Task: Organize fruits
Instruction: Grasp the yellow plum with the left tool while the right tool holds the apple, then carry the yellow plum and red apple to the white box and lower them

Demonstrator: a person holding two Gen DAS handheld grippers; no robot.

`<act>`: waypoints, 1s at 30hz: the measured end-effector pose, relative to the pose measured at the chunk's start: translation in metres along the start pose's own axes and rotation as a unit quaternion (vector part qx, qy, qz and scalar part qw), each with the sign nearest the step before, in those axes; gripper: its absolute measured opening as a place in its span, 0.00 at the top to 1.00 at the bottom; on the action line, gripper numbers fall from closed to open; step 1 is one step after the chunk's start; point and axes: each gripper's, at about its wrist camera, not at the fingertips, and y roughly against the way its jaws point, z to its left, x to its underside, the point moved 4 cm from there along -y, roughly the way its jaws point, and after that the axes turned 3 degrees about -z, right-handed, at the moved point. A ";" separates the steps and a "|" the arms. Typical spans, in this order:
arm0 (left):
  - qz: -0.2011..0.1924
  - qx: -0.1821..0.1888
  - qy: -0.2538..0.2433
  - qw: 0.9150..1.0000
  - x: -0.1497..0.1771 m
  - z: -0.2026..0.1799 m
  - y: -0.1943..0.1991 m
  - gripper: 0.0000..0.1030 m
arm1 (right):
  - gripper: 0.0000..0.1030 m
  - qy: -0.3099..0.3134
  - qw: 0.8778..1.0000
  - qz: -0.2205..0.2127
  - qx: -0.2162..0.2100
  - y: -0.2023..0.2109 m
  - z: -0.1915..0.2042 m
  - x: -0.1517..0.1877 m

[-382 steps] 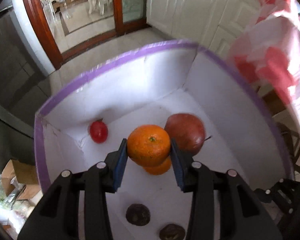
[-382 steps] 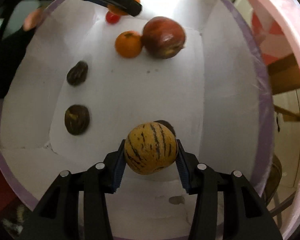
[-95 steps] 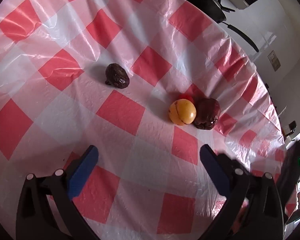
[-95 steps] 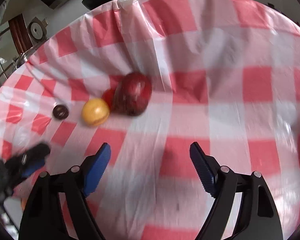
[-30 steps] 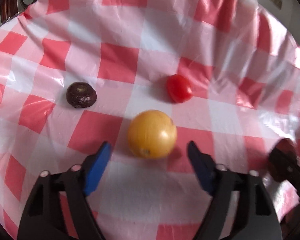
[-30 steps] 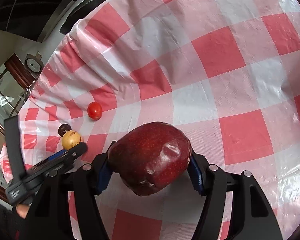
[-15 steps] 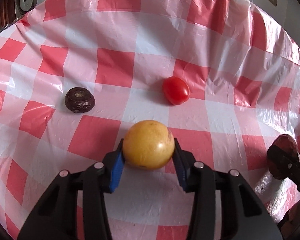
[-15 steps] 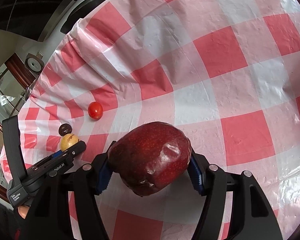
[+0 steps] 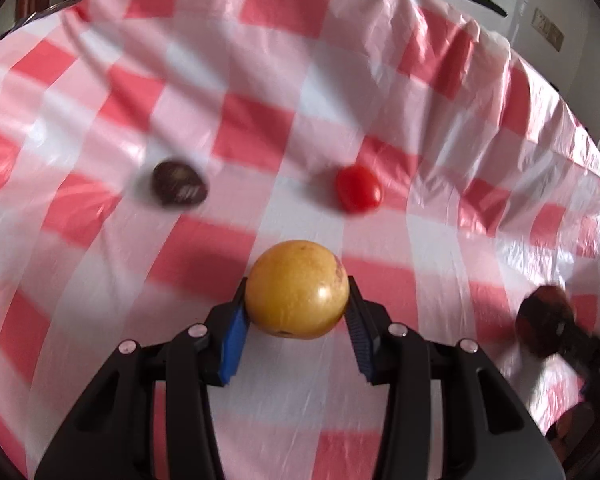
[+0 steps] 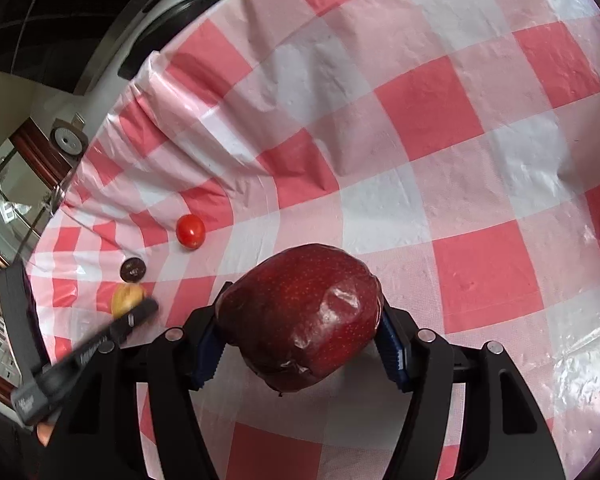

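While the red-and-white checked tablecloth [image 9: 260, 140] fills both views, the fruits lie spread over it. Farthest left in the left wrist view sits a dark brown wrinkled fruit [image 9: 179, 189], blurred, on the cloth and well apart from the rest. To its right, nearer the camera, the left gripper [image 9: 296, 320] has its blue pads pressed against both sides of a round yellow fruit [image 9: 297, 290], pinching it. Beyond that fruit and a little right lies a small red tomato [image 9: 358, 194], loose on the cloth. At the far right edge the right gripper shows dimly with a dark red shape in it. In the right wrist view, the right gripper [image 10: 298, 340] clamps a large dark red apple [image 10: 300, 316] between its pads, above the cloth
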 end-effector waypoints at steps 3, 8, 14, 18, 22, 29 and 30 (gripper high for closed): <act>-0.010 0.016 -0.002 1.000 0.024 -0.003 0.030 0.56 | 0.39 -0.004 1.000 -0.007 -0.020 0.011 0.001 0.003; -0.015 0.030 -0.014 0.999 0.066 -0.004 0.076 0.56 | 0.39 -0.034 0.999 0.002 -0.014 0.036 0.002 0.031; -0.036 0.027 -0.025 0.999 0.098 0.007 0.123 0.56 | 0.39 -0.023 0.999 0.007 -0.045 0.069 0.038 0.074; -0.055 0.008 -0.029 0.998 0.123 0.030 0.157 0.56 | 0.39 -0.012 0.997 0.028 -0.072 0.085 0.067 0.111; -0.064 -0.009 -0.014 0.998 0.151 0.058 0.182 0.56 | 0.39 0.024 0.995 0.044 -0.091 0.098 0.098 0.143; -0.078 -0.010 0.036 0.996 0.174 0.111 0.220 0.56 | 0.39 0.078 0.989 0.061 -0.114 0.118 0.142 0.182; -0.081 -0.011 0.039 0.996 0.176 0.116 0.224 0.56 | 0.39 0.086 0.987 0.065 -0.118 0.120 0.149 0.188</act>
